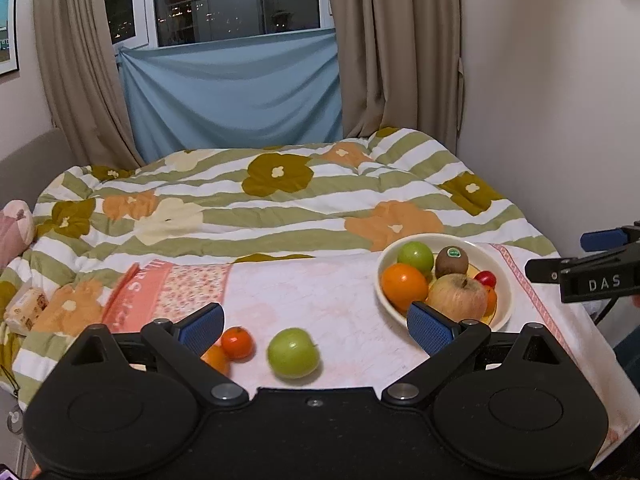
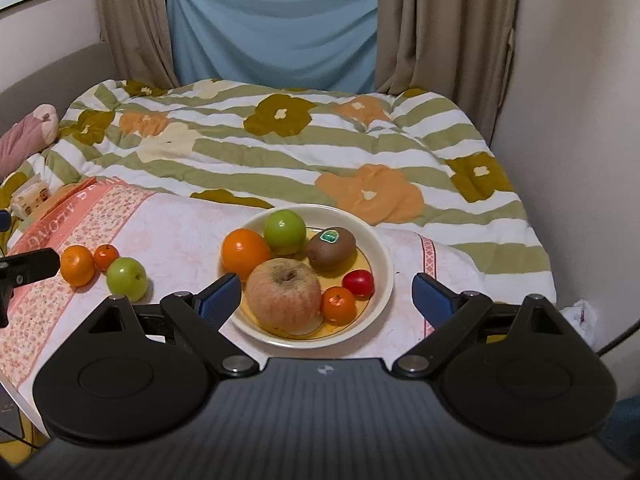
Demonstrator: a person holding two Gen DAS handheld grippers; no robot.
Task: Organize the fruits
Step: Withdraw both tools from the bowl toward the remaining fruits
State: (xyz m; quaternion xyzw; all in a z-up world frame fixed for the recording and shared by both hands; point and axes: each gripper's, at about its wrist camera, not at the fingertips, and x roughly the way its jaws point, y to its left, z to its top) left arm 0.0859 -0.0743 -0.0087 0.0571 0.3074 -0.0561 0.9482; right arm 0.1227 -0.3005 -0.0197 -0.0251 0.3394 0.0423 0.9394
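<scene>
A cream plate [image 2: 382, 256] on the pink cloth holds a big pale apple [image 2: 283, 294], an orange [image 2: 245, 254], a green apple [image 2: 285, 231], a kiwi [image 2: 331, 248], a red tomato [image 2: 359, 283] and a small mandarin [image 2: 339, 305]. Left of the plate lie a loose green apple [image 1: 293, 353], a small red-orange mandarin [image 1: 237, 342] and an orange mandarin [image 1: 218, 360]. My left gripper [image 1: 316, 330] is open and empty, with the loose green apple between its fingers. My right gripper [image 2: 326, 300] is open and empty, straddling the plate's near side.
The pink cloth [image 2: 172, 232] lies on a bed covered by a flowered striped quilt [image 2: 280, 140]. A wall [image 2: 580, 120] stands to the right, curtains and a blue sheet [image 2: 272, 36] behind. A tissue pack [image 1: 28, 308] and a pink cushion [image 1: 14, 228] are at the left.
</scene>
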